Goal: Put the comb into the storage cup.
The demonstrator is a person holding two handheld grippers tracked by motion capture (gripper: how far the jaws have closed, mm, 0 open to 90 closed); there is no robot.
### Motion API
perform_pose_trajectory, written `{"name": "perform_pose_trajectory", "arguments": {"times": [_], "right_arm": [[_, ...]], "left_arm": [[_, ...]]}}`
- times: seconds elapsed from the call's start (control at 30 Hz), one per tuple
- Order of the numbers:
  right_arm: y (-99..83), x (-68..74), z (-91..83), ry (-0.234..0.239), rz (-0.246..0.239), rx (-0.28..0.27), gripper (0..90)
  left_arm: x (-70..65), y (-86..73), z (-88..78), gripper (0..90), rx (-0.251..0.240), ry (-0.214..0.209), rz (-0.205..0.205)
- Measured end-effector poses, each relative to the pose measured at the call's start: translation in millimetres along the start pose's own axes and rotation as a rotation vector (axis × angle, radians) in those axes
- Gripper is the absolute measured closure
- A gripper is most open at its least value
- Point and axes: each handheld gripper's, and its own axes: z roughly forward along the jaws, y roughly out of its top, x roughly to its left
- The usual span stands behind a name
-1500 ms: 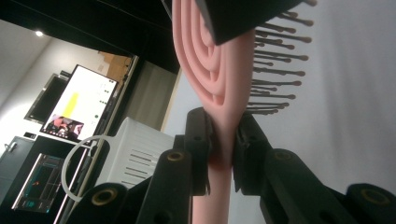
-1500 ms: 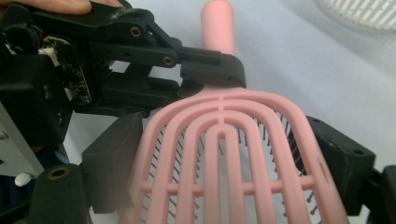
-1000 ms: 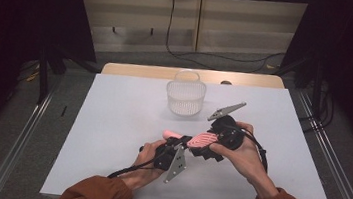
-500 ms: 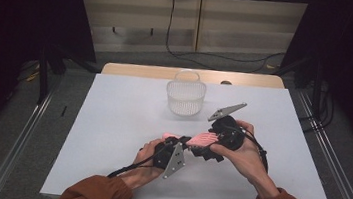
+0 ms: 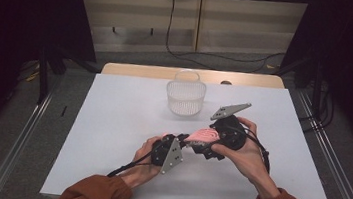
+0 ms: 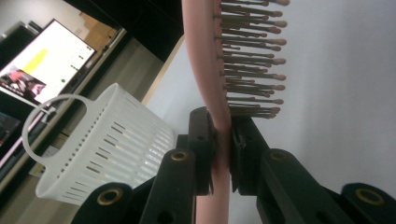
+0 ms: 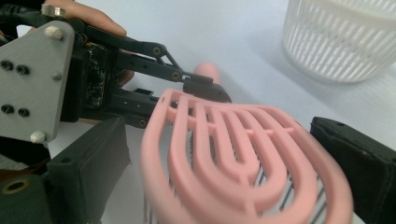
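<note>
Above the white surface (image 5: 111, 122), near its front edge, the left tongs (image 6: 223, 140) were clamped on the neck of a pink hairbrush (image 5: 203, 134). The brush head lay between the wide-spread jaws of the right tongs (image 7: 224, 182), contact undeterminable. A white basket (image 5: 185, 96) stood well behind.

rust-orange sleeves (image 5: 98, 196), black hand-held grippers
</note>
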Motion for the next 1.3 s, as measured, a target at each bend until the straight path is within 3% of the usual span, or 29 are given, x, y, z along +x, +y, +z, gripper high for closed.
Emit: {"name": "perform_pose_trajectory", "arguments": {"times": [0.27, 0.43, 0.77, 1.0, 1.3], "right_arm": [[0.7, -1.0, -5.2, 0.001, 0.001, -0.052, 4.0], [0.5, -1.2, -6.4, 0.013, 0.002, -0.055, 4.2], [-0.1, -3.4, -8.3, 0.018, -0.004, -0.079, 2.5], [-0.1, -4.2, -11.1, 0.006, -0.016, -0.099, 4.4], [-0.8, -5.1, -11.2, 0.015, -0.017, -0.11, 4.6]], "left_arm": [[4.3, -1.8, -1.5, 81.1, -0.022, -0.015, -0.075], [5.0, -2.4, -1.8, 81.1, -0.016, -0.019, -0.103], [7.7, -2.1, -4.5, 81.1, -0.063, -0.052, -0.203], [10.1, -0.4, -7.6, 81.2, -0.112, -0.095, -0.316], [14.4, -0.9, -11.2, 81.2, -0.152, -0.128, -0.415]]}}
